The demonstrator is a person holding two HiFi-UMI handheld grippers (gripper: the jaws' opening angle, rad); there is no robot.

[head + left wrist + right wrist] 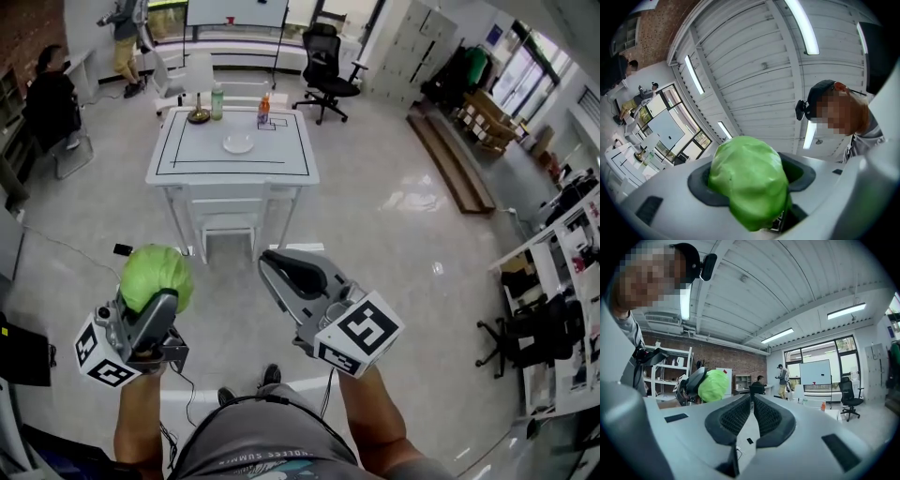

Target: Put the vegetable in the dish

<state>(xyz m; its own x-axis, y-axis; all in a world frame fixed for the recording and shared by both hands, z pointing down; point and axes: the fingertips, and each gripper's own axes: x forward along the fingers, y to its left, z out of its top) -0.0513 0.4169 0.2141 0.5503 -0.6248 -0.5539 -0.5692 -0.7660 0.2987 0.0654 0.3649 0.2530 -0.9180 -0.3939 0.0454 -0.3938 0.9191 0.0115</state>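
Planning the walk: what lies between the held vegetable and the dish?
Head view: bare floor, then a white chair tucked against the table, then bare tabletop up to the dish.

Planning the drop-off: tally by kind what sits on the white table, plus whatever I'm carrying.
Dishes: 1, white dish
Bottles: 2, green bottle, orange bottle
Unclear: 1, dark round item
Vegetables: 1, green vegetable, carried
Total: 5

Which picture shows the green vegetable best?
The left gripper view: the vegetable fills the middle, close up, pinched in the left tool. The head view shows it smaller; the right gripper view shows it tiny, at left.
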